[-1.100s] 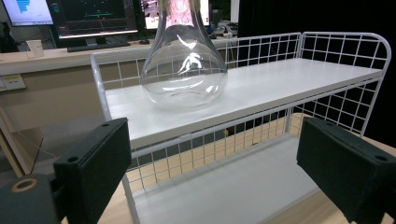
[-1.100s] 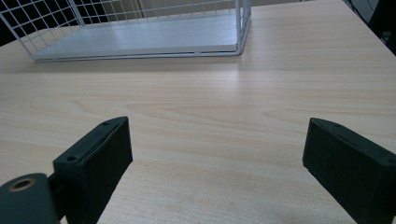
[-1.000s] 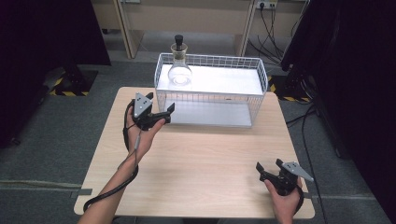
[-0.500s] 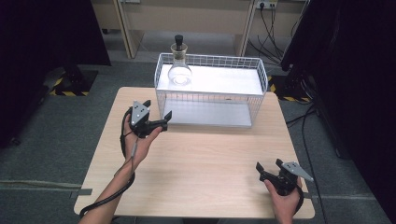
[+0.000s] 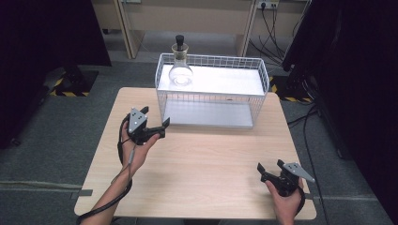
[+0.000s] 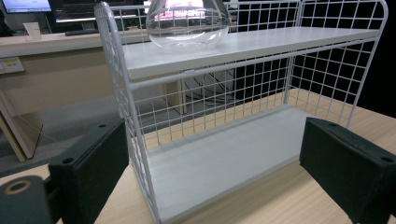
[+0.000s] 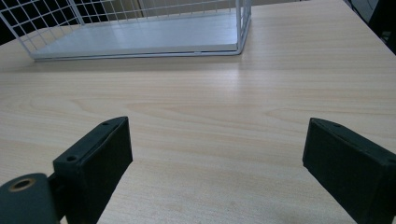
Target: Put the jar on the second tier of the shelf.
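A round glass flask (image 5: 180, 70) with a black stopper stands on the upper shelf of a white wire rack (image 5: 211, 89), at its left end. Its clear bulb (image 6: 187, 23) sits above and ahead of my left gripper (image 5: 155, 117). That gripper is open and empty, held just off the rack's front left corner (image 6: 135, 140). My right gripper (image 5: 270, 166) is open and empty too, low over the table's near right corner, facing the rack's lower shelf (image 7: 140, 35).
The wooden table (image 5: 202, 164) has bare room between the two grippers. The rack's lower shelf (image 5: 206, 113) holds nothing. Dark curtains, cables and cabinets surround the table on the grey floor.
My left gripper has drawn back from the rack toward the person and dropped lower. The right gripper has stayed in place.
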